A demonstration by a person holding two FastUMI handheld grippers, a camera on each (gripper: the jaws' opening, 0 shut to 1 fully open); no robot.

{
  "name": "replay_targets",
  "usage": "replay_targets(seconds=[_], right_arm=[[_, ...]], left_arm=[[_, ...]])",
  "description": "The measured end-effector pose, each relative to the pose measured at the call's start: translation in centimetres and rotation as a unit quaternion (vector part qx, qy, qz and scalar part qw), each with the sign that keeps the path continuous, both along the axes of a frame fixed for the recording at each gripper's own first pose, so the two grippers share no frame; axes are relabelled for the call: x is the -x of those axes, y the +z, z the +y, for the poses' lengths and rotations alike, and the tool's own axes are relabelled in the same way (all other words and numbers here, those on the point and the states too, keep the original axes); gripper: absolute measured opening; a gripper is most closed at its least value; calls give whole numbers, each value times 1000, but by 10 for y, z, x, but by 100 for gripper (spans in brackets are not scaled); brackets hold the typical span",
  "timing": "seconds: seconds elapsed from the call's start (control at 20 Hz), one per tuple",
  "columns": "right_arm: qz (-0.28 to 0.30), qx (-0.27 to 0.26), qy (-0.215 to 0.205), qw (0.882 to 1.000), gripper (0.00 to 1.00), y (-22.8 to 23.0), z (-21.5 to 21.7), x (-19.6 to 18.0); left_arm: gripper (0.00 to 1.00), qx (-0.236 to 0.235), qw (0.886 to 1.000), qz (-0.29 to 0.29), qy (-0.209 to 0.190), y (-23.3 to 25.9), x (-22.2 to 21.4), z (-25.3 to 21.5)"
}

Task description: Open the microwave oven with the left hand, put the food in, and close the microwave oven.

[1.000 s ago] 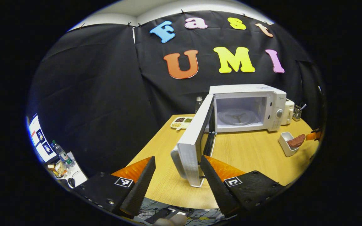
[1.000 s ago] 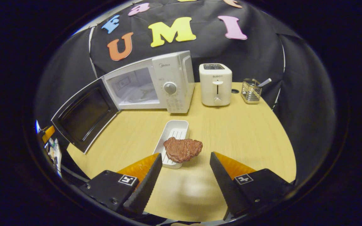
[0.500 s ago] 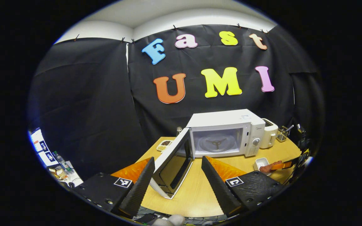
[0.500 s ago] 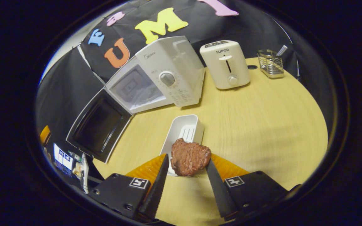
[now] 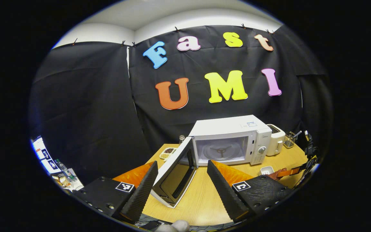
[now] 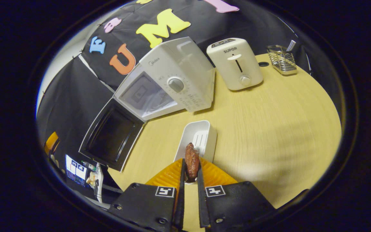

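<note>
Steak pinched at the tray, microwave door standing open

The round light-wood worktop (image 6: 269, 129) carries the white microwave oven (image 6: 172, 83) at the far side, its dark-windowed door (image 6: 113, 138) swung wide to the left and the cavity bare. Nearer sits the small white plastic tray (image 6: 201, 135), and at its near end the brown slab of meat (image 6: 192, 161) stands on edge, squeezed between both fingers of the right gripper (image 6: 190, 174). It looks light, soft and rubbery, perhaps slick, so a firm hold across its middle seems wisest. The left gripper (image 5: 179, 187) hangs spread apart, holding nothing, near the door's edge.
</note>
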State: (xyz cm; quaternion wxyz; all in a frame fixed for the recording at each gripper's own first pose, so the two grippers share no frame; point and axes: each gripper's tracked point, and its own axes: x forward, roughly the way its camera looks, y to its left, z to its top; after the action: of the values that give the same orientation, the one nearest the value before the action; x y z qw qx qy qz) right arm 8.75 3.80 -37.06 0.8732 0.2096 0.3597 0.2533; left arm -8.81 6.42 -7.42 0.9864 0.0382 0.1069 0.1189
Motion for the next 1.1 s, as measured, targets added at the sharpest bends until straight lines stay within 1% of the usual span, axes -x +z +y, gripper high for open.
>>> replay_targets(seconds=[0.1,0.25,0.5,0.6,0.75,0.95,1.1], right_arm=[[-18,18,1,1000,18,13,6,1],[-53,54,2,997,18,41,16,2],[-104,50,-4,993,17,92,60,-8],[-117,28,-9,993,18,108,86,-16],[-125,-9,-31,992,18,115,125,-40],[-121,-68,-85,987,17,110,172,-82],[-124,-107,-120,979,18,106,201,-107]], left_arm=[[95,7,1000,1,-19,-3,-8,5],[95,-7,999,-6,-48,-2,-15,14],[95,-3,996,-7,-89,-9,-24,19],[95,-2,995,-6,-98,-11,-24,23],[95,5,995,-4,-102,-13,-27,31],[95,14,995,-3,-100,-13,-33,42],[95,10,994,4,-108,-20,-36,46]])
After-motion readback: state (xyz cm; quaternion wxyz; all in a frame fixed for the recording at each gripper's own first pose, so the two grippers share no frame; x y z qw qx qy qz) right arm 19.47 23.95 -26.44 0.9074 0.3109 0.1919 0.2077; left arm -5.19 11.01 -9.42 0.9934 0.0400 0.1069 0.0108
